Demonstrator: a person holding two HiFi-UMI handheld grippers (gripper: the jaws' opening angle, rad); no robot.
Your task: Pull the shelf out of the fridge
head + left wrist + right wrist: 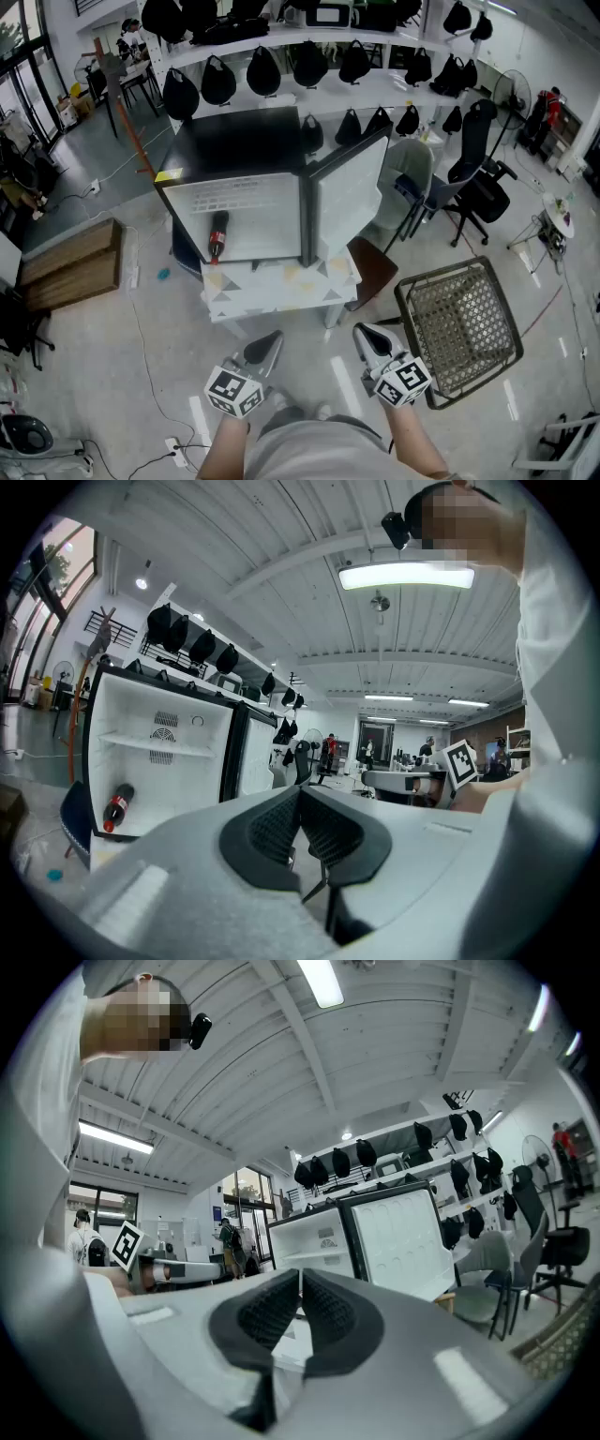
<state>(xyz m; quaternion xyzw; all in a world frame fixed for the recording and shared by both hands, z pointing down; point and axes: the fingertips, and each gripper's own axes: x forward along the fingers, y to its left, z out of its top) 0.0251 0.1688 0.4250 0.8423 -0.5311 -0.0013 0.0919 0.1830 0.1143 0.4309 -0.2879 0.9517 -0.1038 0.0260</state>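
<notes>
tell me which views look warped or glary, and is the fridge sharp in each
Head view: evenly lit, mild bending at the edges, the fridge sharp. Left gripper view: strong fisheye with black corners, the ceiling light blown out, the bottle in the fridge yet clear. Right gripper view: same fisheye, bright windows behind, fridge small but readable.

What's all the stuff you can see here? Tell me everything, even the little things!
fridge: one, black outside and white inside, on the table, door open
table: one, white, under the fridge
bottle: one, dark with a red label, lying inside the fridge
wire shelf: one, dark, on the floor at right, outside the fridge
bags: many, black, on the wall shelves behind the fridge
office chair: one, black, right of the fridge
wooden crates: brown, on the floor at left
left gripper: one, grey, shut, empty
right gripper: one, grey, shut, empty
</notes>
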